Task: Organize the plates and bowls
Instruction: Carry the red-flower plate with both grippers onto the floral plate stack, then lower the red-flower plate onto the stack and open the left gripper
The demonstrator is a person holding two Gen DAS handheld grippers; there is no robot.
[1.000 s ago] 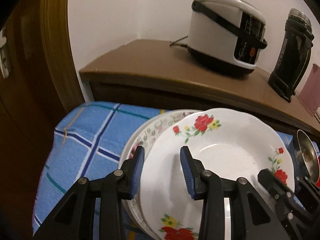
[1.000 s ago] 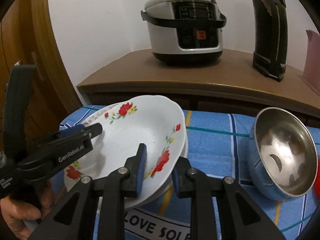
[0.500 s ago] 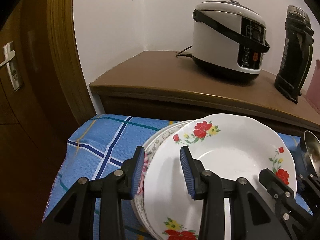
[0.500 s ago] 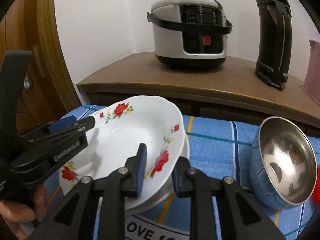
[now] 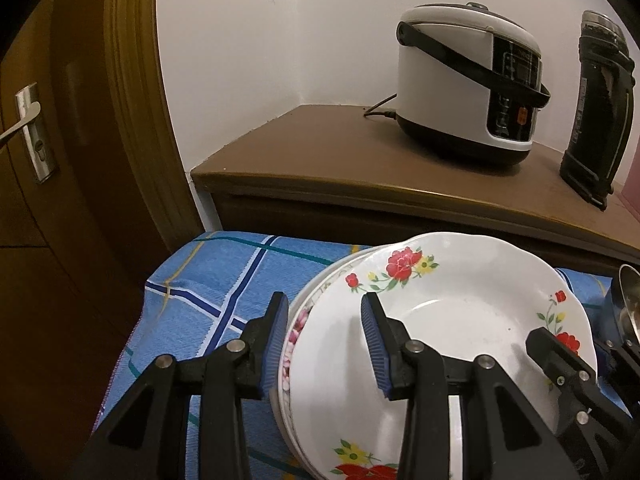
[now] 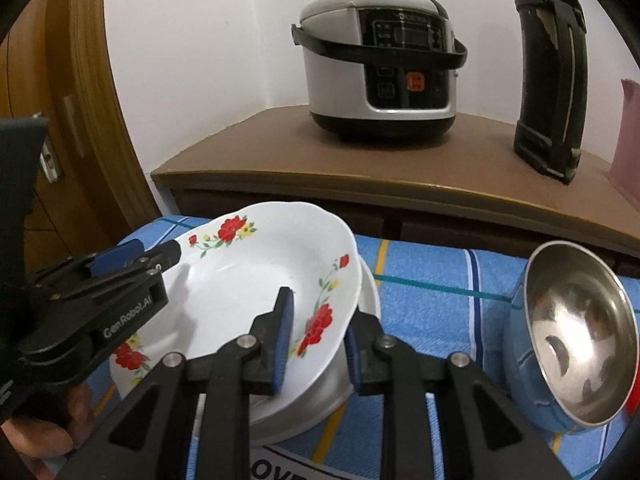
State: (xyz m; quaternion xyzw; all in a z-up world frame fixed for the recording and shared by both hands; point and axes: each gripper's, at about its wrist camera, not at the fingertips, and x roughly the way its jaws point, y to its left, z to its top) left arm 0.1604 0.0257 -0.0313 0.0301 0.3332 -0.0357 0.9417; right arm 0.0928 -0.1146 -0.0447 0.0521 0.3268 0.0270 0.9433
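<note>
A white plate with red flowers (image 5: 452, 320) (image 6: 256, 276) tops a stack of plates (image 5: 298, 328) (image 6: 368, 292) on a blue checked cloth. My left gripper (image 5: 324, 340) straddles the stack's left rim, one finger inside the top plate, one outside; whether it presses is unclear. It also shows in the right wrist view (image 6: 136, 256). My right gripper (image 6: 318, 340) is shut on the flowered plate's right rim, which is tilted up on that side. A steel bowl (image 6: 576, 336) lies tilted at the right.
A wooden counter (image 6: 400, 176) behind the table carries a rice cooker (image 6: 380, 80), a black flask (image 6: 552, 80) and a pink object (image 6: 628, 148). A wooden door with a handle (image 5: 28, 132) stands at the left. The blue cloth (image 5: 208, 292) reaches the table's left edge.
Both grippers and the plate stayed together while the views rose and drew back slightly. The plate's right side looks lifted a little more. The jaws hold the same gap.
</note>
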